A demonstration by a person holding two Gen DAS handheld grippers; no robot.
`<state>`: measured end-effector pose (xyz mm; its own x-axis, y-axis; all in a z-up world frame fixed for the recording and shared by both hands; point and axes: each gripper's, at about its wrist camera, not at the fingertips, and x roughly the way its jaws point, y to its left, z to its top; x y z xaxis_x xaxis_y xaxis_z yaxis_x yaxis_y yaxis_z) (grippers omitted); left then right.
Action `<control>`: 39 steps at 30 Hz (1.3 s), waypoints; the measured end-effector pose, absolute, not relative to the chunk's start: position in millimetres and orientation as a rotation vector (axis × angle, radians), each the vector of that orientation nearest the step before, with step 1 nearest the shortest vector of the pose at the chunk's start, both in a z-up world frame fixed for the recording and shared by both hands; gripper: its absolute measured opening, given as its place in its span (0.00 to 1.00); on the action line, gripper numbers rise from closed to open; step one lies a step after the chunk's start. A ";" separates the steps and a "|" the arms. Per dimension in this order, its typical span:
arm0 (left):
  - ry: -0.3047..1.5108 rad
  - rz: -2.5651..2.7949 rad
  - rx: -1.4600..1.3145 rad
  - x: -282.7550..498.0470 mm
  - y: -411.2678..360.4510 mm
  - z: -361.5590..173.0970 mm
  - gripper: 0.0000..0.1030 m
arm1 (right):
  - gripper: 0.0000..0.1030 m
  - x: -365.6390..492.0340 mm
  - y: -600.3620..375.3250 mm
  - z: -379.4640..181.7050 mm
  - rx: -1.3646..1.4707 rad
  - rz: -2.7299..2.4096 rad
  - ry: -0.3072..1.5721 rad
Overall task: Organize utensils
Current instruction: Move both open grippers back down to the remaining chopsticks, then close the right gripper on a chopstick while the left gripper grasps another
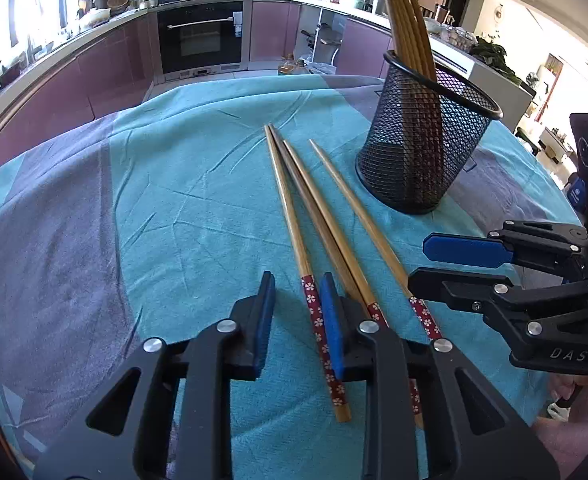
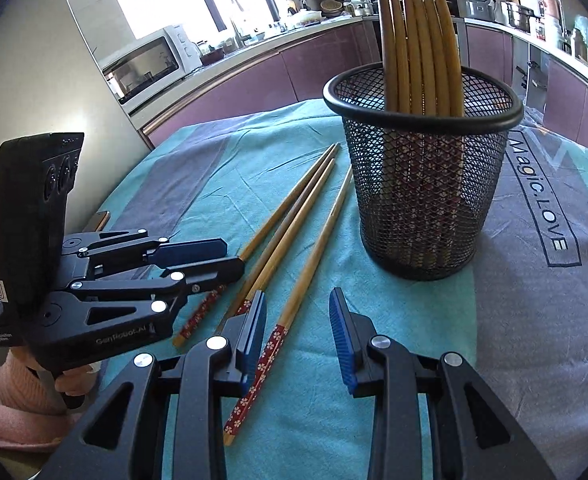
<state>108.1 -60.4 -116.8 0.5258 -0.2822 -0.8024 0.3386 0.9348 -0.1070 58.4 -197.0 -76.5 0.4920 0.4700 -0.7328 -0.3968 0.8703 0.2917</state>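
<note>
Several bamboo chopsticks (image 1: 309, 220) with red flowered ends lie loose on the teal cloth, also in the right wrist view (image 2: 294, 236). A black mesh cup (image 1: 425, 136) holds several more chopsticks upright; it shows in the right wrist view (image 2: 421, 176) too. My left gripper (image 1: 297, 300) is open low over the flowered ends, one chopstick between its fingers. My right gripper (image 2: 297, 320) is open, with the rightmost chopstick's (image 2: 305, 276) flowered end between its fingers. Each gripper shows in the other's view: the right (image 1: 429, 264), the left (image 2: 230, 256).
The table is covered by a teal and grey cloth (image 1: 154, 208) with printed words (image 2: 541, 200). Its far edge drops to a kitchen with purple cabinets (image 1: 94, 72), an oven (image 1: 202, 36) and a microwave (image 2: 146, 64).
</note>
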 end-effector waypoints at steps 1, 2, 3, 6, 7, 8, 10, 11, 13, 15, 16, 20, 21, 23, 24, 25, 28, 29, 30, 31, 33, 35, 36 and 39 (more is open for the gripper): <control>0.950 -0.367 0.059 108.7 -59.6 -116.9 0.19 | 0.30 58.8 -197.2 -76.8 0.090 0.526 0.916; 0.951 -0.363 0.054 109.2 -59.0 -117.0 0.18 | 0.30 58.9 -197.2 -77.1 0.091 0.525 0.916; 0.952 -0.359 0.050 109.0 -58.5 -117.6 0.16 | 0.30 59.2 -196.7 -77.3 0.091 0.523 0.915; 0.957 -0.348 0.032 109.0 -55.8 -118.2 0.12 | 0.30 60.4 -192.7 -78.4 0.086 0.519 0.915; 0.959 -0.351 0.027 108.5 -55.3 -118.2 0.12 | 0.30 61.0 -191.3 -78.7 0.083 0.518 0.915; 0.959 -0.352 0.022 107.7 -54.6 -118.7 0.11 | 0.30 62.0 -189.6 -79.3 0.079 0.519 0.916; 0.961 -0.347 0.011 105.8 -51.7 -120.1 0.08 | 0.30 63.2 -188.3 -80.6 0.073 0.515 0.919; 0.963 -0.346 0.002 105.0 -50.0 -120.4 0.08 | 0.30 64.3 -187.4 -81.4 0.071 0.514 0.921; 0.966 -0.341 -0.011 102.5 -48.0 -121.0 0.08 | 0.27 65.4 -187.0 -82.6 0.069 0.508 0.923; 0.965 -0.331 -0.018 98.8 -45.9 -121.4 0.07 | 0.26 66.4 -187.8 -82.1 0.073 0.505 0.924; 0.966 -0.328 -0.023 96.6 -44.7 -121.5 0.07 | 0.25 66.1 -186.7 -81.9 0.073 0.504 0.924; 0.971 -0.316 -0.036 86.7 -39.5 -121.5 0.07 | 0.24 66.1 -188.0 -82.1 0.073 0.499 0.926; 0.973 -0.320 -0.036 84.7 -39.2 -121.6 0.08 | 0.24 66.7 -188.8 -82.2 0.075 0.499 0.927; 0.971 -0.327 -0.039 82.8 -38.3 -121.8 0.08 | 0.24 67.6 -189.2 -82.1 0.076 0.496 0.926; 0.971 -0.330 -0.034 83.7 -38.8 -121.0 0.09 | 0.24 68.3 -189.5 -82.5 0.076 0.496 0.927; 0.968 -0.327 -0.029 83.8 -39.1 -120.9 0.11 | 0.24 69.1 -188.7 -82.5 0.072 0.495 0.926; 0.955 -0.327 0.002 87.8 -44.5 -118.8 0.16 | 0.24 71.6 -184.8 -82.2 0.065 0.486 0.924; 0.951 -0.325 0.012 89.8 -45.6 -118.6 0.16 | 0.24 72.6 -183.8 -82.2 0.060 0.481 0.922; 0.950 -0.330 0.023 93.4 -48.3 -118.2 0.16 | 0.24 73.3 -183.4 -82.4 0.057 0.477 0.920; 0.950 -0.329 0.029 96.7 -50.2 -118.2 0.16 | 0.24 74.5 -182.6 -82.6 0.057 0.475 0.920; 0.949 -0.330 0.041 104.4 -53.8 -118.4 0.16 | 0.24 76.5 -181.3 -82.7 0.055 0.471 0.917; 0.955 -0.330 0.046 113.0 -55.5 -120.0 0.16 | 0.24 79.2 -179.9 -82.9 0.060 0.472 0.916; 0.963 -0.335 0.043 118.2 -56.1 -121.6 0.16 | 0.24 80.2 -179.8 -83.1 0.062 0.473 0.916; 0.969 -0.340 0.035 130.4 -55.8 -120.9 0.16 | 0.23 82.8 -179.0 -83.7 0.058 0.466 0.914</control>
